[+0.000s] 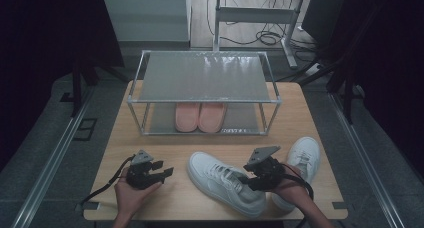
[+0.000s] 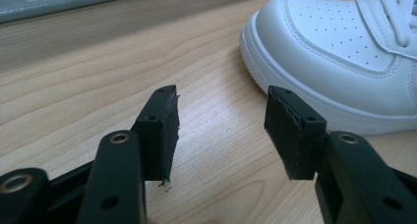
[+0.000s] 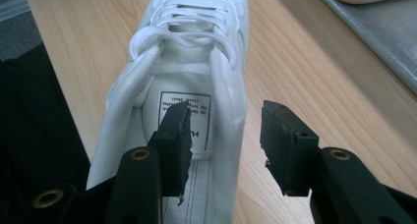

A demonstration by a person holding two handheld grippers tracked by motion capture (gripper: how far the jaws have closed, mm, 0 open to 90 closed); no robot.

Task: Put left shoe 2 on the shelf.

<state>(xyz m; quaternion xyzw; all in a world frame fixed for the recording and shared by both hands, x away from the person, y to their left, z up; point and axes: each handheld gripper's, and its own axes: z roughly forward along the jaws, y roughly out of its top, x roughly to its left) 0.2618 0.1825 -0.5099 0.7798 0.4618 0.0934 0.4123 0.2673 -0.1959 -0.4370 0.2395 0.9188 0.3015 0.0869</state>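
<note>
Two handheld grippers, two white sneakers, one shoe rack, one pair of pink slippers; listed from the near edge of the table outward.

Left gripper: held low over the wooden table at its near left. Jaws stand wide apart with bare wood between them; nothing is held. In the left gripper view the toe of the near white sneaker lies just ahead and to one side of the jaws, apart from them.

Right gripper: held at the near right, over the heel end of the near white sneaker. Jaws stand wide open and grip nothing. In the right gripper view one jaw hangs over the shoe's opening, above the printed insole label, and the other outside its side wall; whether either pad touches the shoe cannot be told.

Near white sneaker: lies on its sole near the table's front edge, between the two grippers, toe toward the left gripper.

Second white sneaker: on the table behind the right hand, toe pointing away.

Shoe rack: metal frame, two tiers, at the far middle of the table. Top tier bare.

Pink slippers: side by side on the lower tier.
</note>
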